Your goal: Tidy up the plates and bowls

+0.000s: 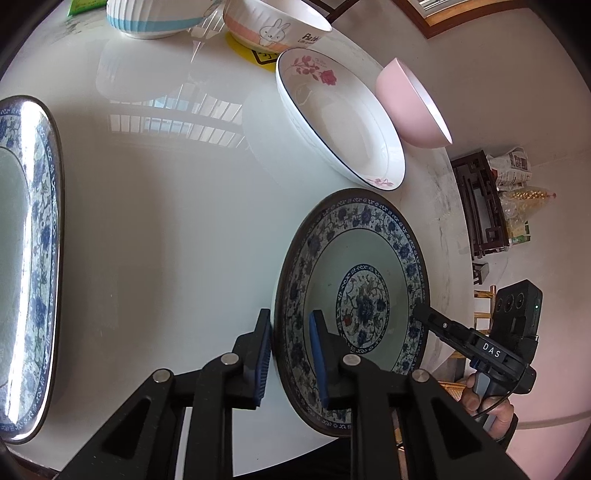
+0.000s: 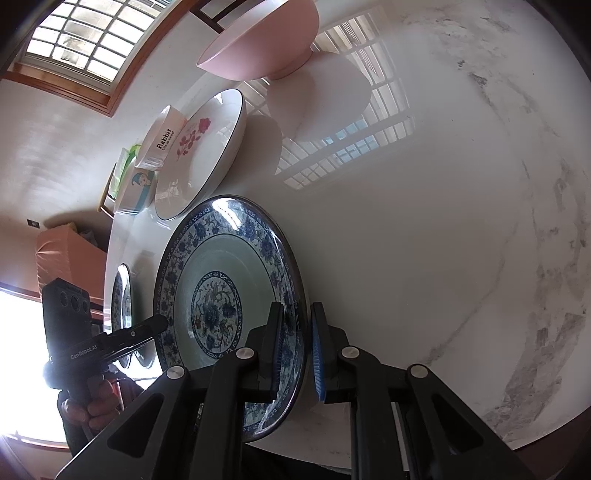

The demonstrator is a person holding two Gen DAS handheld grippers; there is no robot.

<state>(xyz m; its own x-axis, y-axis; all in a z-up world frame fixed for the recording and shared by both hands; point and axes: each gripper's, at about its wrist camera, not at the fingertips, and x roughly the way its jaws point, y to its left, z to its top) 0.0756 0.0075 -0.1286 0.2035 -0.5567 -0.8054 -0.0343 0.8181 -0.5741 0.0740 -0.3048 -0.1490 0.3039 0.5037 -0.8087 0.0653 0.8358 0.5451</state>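
Left wrist cam first: my left gripper [image 1: 290, 360] has its blue pads [image 1: 317, 363] clamped across the near rim of the round blue-and-white plate [image 1: 354, 295], one pad outside the rim and one over the patterned border. The jaws sit narrow, pinched on that edge. The plate lies near the table's [image 1: 166, 221] right-hand edge, and across it I can see the right gripper [image 1: 419, 312] reaching onto the opposite rim, with the person's hand [image 1: 487, 406] wrapped round its handle. Beyond the plate sits the rose-print dish [image 1: 340, 122], and touching its far side the pink bowl [image 1: 410, 103]. Further back are the rabbit bowl [image 1: 273, 26] and the blue-striped bowl [image 1: 155, 18]. A second blue-and-white platter [image 1: 26, 266] fills the left edge. Between it and my plate there's a big bare stretch of white tabletop (plenty of space to slide around in).

Right wrist cam: the right gripper [image 2: 295, 354] is nipped onto the same plate's [image 2: 221, 295] rim, jaws nearly closed with the rim between the pads. The left gripper [image 2: 162, 323] shows at the far rim. The rose dish [image 2: 207, 155] sits just past the plate, the pink bowl [image 2: 266, 40] beyond that. Everything right of the plate is open marble-look table [image 2: 443, 221] out to its curved edge.
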